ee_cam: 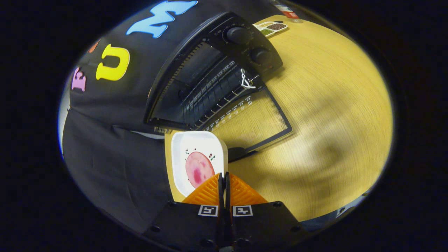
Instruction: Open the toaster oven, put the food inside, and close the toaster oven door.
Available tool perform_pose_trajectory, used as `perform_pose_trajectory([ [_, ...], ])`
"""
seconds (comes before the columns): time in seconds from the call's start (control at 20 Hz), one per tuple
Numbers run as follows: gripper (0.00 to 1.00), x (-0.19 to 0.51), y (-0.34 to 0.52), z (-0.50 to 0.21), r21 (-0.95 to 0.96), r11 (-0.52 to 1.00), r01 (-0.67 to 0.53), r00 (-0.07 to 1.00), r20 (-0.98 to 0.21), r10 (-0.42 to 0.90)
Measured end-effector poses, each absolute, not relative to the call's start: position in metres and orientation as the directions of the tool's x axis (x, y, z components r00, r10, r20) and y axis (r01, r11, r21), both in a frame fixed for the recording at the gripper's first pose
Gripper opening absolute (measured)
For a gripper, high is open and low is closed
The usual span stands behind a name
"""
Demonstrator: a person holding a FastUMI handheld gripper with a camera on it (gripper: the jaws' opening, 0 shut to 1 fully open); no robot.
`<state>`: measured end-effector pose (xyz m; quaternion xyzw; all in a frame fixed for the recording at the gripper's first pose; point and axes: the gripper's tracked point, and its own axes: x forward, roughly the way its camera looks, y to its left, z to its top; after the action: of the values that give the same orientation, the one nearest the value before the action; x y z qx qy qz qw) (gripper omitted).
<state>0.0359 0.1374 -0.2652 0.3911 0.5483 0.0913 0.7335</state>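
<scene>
— Status of the tool?
— My gripper (224, 178) has its orange fingers (206, 192) pressed together on the near rim of the white tray (182, 157); a pink ham slice (198, 169) lies in it.

— And beyond it?
— The toaster oven (210, 70) stands just ahead on the wooden table (332, 105), glass door (255, 122) folded down flat, wire rack (217, 94) exposed. A small divided dish (271, 28) sits past the oven.

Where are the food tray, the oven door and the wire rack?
food tray (196, 147): gripper view, white inner floor above the pink slice, just ahead of the tongs.
oven door (255, 122): gripper view, glass pane, lying open.
wire rack (213, 94): gripper view, bars mid-rack.
</scene>
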Motion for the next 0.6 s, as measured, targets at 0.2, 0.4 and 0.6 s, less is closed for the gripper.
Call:
perform_pose_trajectory([
  [0.2,0.02,0.060,0.142,-0.256,0.704,0.590,0.394,0.480,-0.706,0.521],
  [0.4,0.01,0.076,0.148,-0.256,0.730,0.453,0.512,0.544,-0.683,0.487],
  [0.6,0.02,0.086,0.152,-0.261,0.728,0.373,0.575,0.594,-0.685,0.422],
])
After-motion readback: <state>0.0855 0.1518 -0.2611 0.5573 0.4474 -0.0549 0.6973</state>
